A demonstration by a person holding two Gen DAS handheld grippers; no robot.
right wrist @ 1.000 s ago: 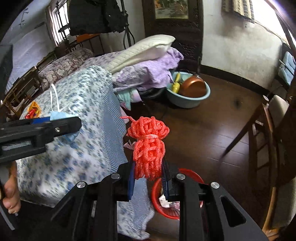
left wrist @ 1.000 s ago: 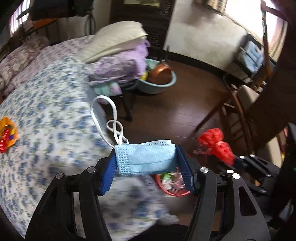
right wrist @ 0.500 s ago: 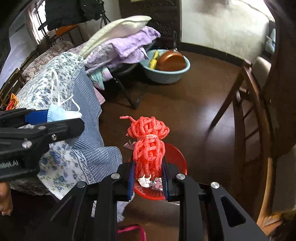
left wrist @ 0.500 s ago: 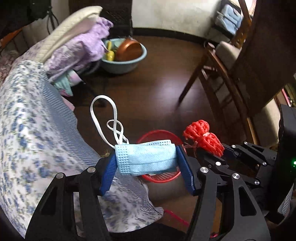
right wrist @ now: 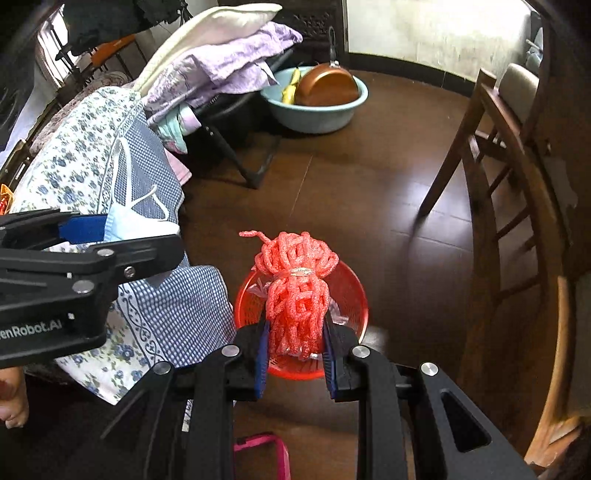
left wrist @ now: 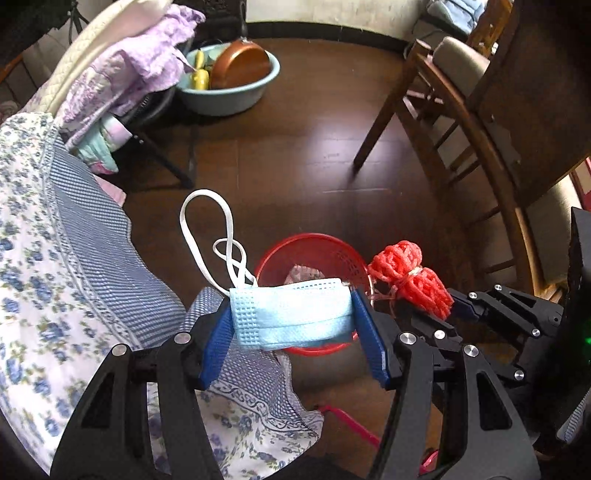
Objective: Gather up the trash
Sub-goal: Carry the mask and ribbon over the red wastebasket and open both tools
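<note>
Bin (right wrist: 354, 291) has come under both: left gripper (left wrist: 291, 325) clamps mask (left wrist: 291, 314), right gripper (right wrist: 295, 343) clamps netting (right wrist: 295, 291); drop seems next.

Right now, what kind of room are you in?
Probably a bedroom in a home: a bed with a flowered cover, folded bedding and a pillow piled beside it, and a wooden chair on a dark floor.
</note>
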